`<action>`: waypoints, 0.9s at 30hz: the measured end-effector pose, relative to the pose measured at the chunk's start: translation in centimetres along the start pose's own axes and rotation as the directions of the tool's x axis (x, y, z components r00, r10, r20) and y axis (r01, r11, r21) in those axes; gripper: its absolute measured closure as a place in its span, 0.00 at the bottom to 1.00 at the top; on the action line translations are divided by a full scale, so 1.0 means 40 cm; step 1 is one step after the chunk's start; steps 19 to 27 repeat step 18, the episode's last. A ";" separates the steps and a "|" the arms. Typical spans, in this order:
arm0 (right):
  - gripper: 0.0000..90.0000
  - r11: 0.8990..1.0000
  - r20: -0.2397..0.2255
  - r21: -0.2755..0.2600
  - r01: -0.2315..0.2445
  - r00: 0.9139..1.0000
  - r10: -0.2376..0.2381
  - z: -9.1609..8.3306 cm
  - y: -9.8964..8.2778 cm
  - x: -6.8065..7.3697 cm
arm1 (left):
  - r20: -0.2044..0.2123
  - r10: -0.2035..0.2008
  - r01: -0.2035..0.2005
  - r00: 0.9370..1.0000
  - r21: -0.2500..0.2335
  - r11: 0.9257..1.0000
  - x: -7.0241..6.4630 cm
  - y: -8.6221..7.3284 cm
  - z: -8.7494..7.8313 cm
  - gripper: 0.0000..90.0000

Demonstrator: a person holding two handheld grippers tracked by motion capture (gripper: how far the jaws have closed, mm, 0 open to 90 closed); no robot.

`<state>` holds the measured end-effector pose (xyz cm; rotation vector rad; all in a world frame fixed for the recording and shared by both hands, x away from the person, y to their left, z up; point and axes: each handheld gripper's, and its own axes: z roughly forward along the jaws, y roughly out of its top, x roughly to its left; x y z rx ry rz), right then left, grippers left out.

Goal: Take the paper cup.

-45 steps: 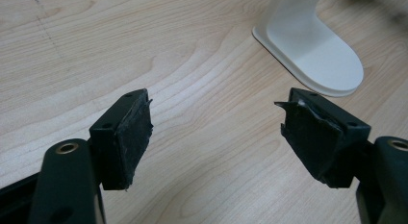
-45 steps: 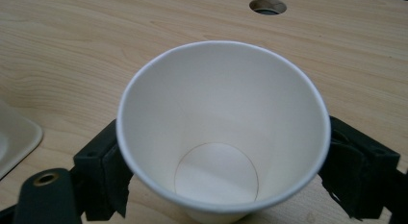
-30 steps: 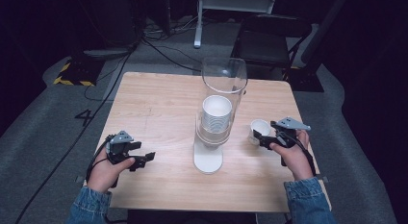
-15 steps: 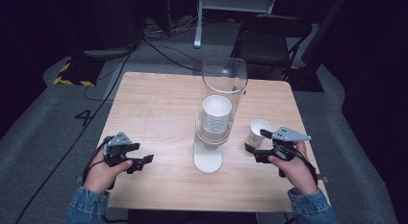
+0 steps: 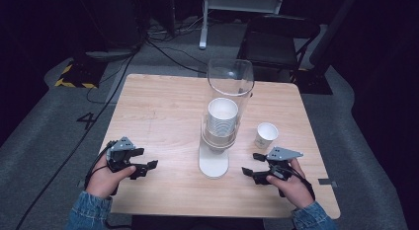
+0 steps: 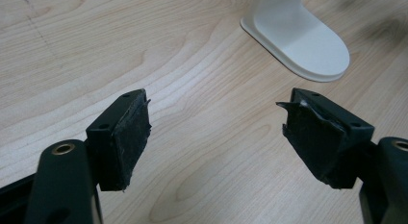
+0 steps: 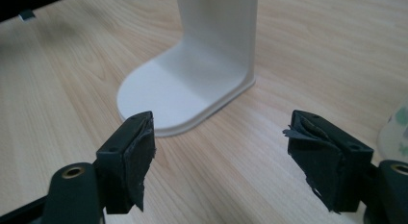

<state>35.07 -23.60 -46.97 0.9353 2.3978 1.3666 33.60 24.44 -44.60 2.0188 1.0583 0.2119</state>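
Observation:
A cup dispenser stands mid-table: a clear tube (image 5: 230, 87) over a stack of white paper cups (image 5: 222, 116) on a white stand (image 5: 214, 163). One paper cup (image 5: 266, 134) stands upright to its right. My right gripper (image 5: 249, 162) lies nearer the person than that cup, apart from it and pointing left at the stand (image 7: 192, 84). In the right gripper view the gripper (image 7: 221, 137) has nothing between its jaws, which have just been closing, and the cup's edge (image 7: 397, 135) shows at far right. My left gripper (image 5: 148, 168) rests open at front left, aimed at the stand (image 6: 303, 41); its jaws (image 6: 216, 123) are empty.
The wooden table (image 5: 163, 106) has bare room on its left half and behind the dispenser. A dark chair (image 5: 276, 42) and cables (image 5: 163, 47) lie on the floor beyond the far edge.
My right gripper drew back from the paper cup toward the person, leaving the cup standing alone, and its jaws narrowed. The left gripper stayed where it was.

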 end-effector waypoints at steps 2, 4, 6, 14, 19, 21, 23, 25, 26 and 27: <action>0.30 1.000 0.007 0.006 -0.009 1.000 0.009 0.012 -0.014 -0.001 | -0.002 0.001 -0.001 1.000 0.007 1.000 0.001 -0.002 0.005 0.27; 0.30 1.000 0.037 0.018 0.001 0.999 -0.002 0.035 -0.030 -0.001 | -0.011 -0.009 0.009 1.000 0.020 1.000 0.002 -0.005 0.011 0.27; 0.30 0.999 0.050 0.040 0.016 0.999 -0.018 0.045 -0.036 0.001 | -0.011 -0.016 0.016 1.000 0.022 1.000 0.000 -0.006 0.015 0.27; 0.25 0.996 0.093 0.079 0.047 0.994 -0.054 0.066 -0.049 -0.013 | -0.018 -0.014 0.015 1.000 0.038 0.999 0.003 -0.014 0.035 0.27; 0.24 0.996 0.105 0.075 0.055 0.992 -0.063 0.067 -0.051 -0.016 | -0.032 -0.002 0.003 0.999 0.039 0.999 0.005 -0.017 0.040 0.27; 0.24 0.996 0.105 0.075 0.055 0.992 -0.063 0.067 -0.051 -0.016 | -0.032 -0.002 0.003 0.999 0.039 0.999 0.005 -0.017 0.040 0.27; 0.24 0.996 0.105 0.075 0.055 0.992 -0.063 0.067 -0.051 -0.016 | -0.032 -0.002 0.003 0.999 0.039 0.999 0.005 -0.017 0.040 0.27; 0.24 0.996 0.105 0.075 0.055 0.992 -0.063 0.067 -0.051 -0.016 | -0.032 -0.002 0.003 0.999 0.039 0.999 0.005 -0.017 0.040 0.27; 0.24 0.996 0.105 0.075 0.055 0.992 -0.063 0.067 -0.051 -0.016 | -0.032 -0.002 0.003 0.999 0.039 0.999 0.005 -0.017 0.040 0.27; 0.24 0.996 0.105 0.075 0.055 0.992 -0.063 0.067 -0.051 -0.016 | -0.032 -0.002 0.003 0.999 0.039 0.999 0.005 -0.017 0.040 0.27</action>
